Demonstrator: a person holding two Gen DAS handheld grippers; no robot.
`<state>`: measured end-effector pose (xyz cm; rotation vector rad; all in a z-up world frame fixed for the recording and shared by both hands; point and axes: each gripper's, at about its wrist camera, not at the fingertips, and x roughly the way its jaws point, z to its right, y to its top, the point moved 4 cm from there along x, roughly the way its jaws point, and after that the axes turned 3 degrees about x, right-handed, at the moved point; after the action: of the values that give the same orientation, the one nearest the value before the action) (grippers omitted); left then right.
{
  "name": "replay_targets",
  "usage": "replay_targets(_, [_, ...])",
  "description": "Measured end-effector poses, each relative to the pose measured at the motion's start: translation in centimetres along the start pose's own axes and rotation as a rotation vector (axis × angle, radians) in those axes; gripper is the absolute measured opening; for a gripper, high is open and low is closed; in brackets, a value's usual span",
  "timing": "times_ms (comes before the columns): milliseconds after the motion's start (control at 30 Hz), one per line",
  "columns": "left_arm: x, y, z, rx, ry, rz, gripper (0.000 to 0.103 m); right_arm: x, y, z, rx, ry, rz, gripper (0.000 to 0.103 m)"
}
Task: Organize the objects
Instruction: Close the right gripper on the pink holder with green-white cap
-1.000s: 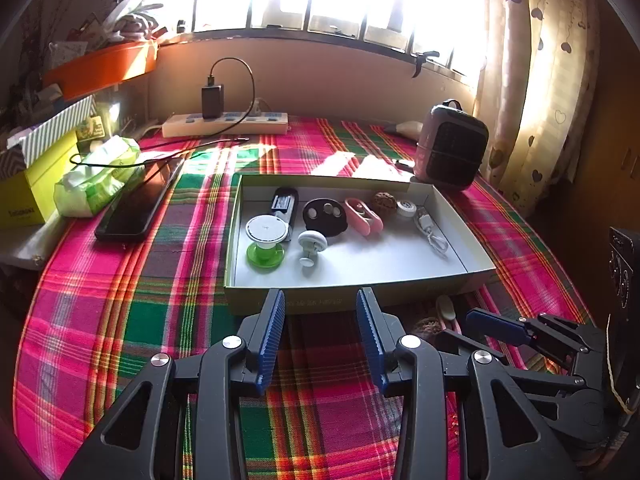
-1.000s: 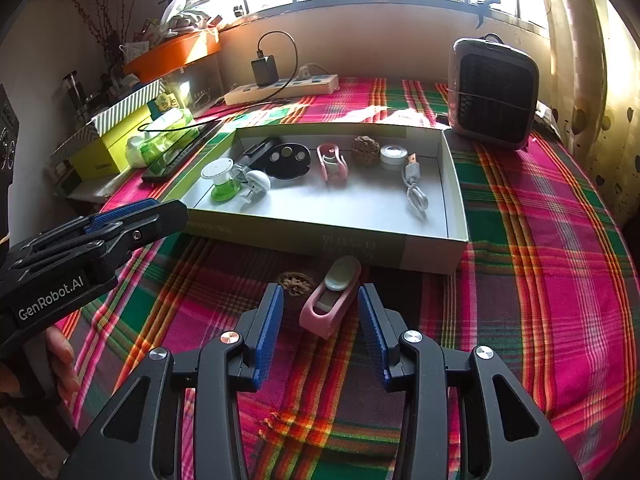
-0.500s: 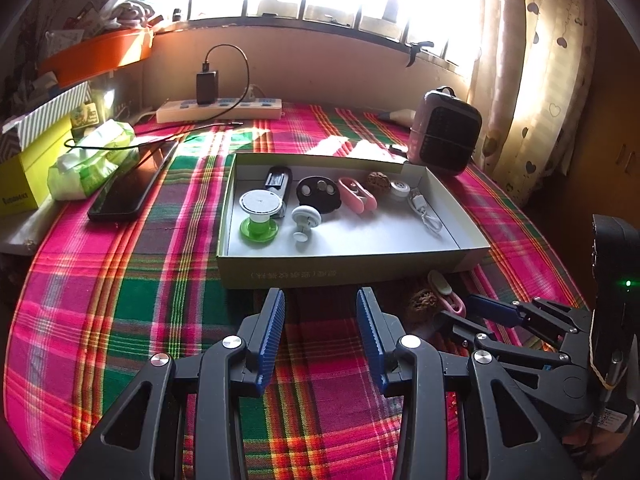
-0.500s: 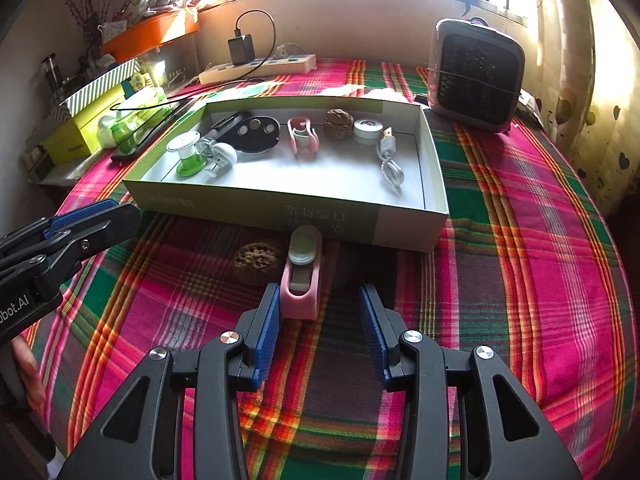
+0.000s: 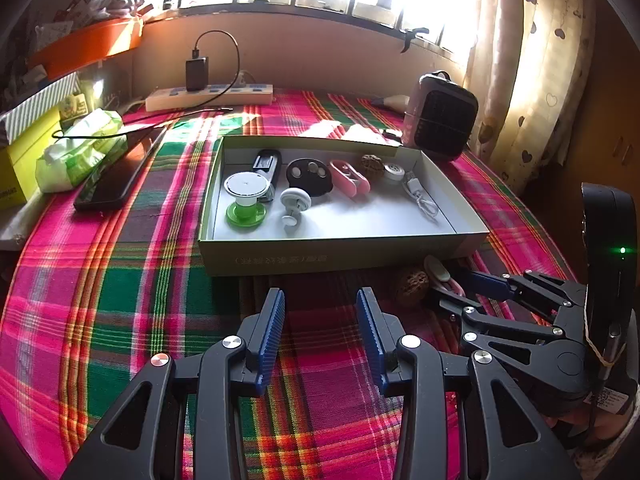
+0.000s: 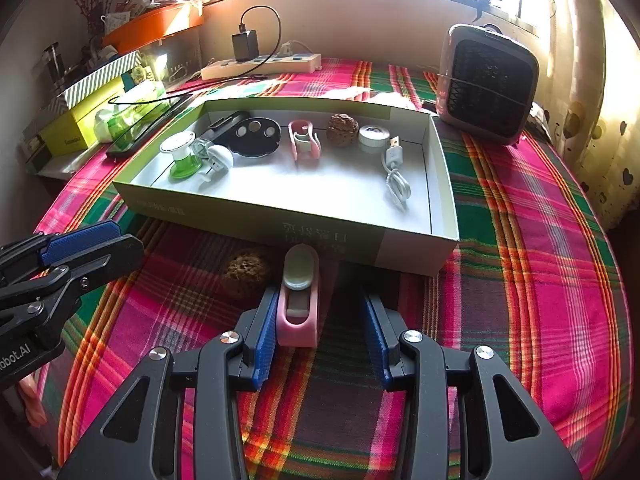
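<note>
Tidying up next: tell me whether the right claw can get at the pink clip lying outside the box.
Probably yes. The right claw is open, with the pink plastic clip already between its fingers beside the left one; nothing blocks it, and the brown walnut lies clear.

The left gripper bears white lettering on its black body — only "obot.AI" shows, the start cut off at the frame edge. The box has pale printed characters on its front wall, and the yellow carton a small word — both too faint to read
</note>
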<state>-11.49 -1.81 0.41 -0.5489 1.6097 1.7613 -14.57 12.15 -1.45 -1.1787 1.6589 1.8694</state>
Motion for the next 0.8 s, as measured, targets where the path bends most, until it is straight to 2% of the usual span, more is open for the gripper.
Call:
replay_targets(33, [0.1, 0.0, 0.1, 0.001, -0.003, -0.002, 0.036, 0.0, 0.0, 0.1, 0.001, 0.004, 0.001, 0.04])
replay_targets(167, [0.5, 0.0, 0.6, 0.01, -0.008, -0.012, 0.036, -0.1, -0.1, 0.4, 0.0, 0.003, 0.003, 0.025])
replay_targets(267, [0.8, 0.0, 1.1, 0.02, -0.013, -0.02, 0.036, -0.2, -0.1, 0.9, 0.011, 0.016, 0.004, 0.019])
replay_targets(800, [2.9, 0.2, 4.5, 0.073, -0.099, -0.064, 0.036, -1.1, -0.9, 3.6, 0.019, -0.012, 0.006, 0.019])
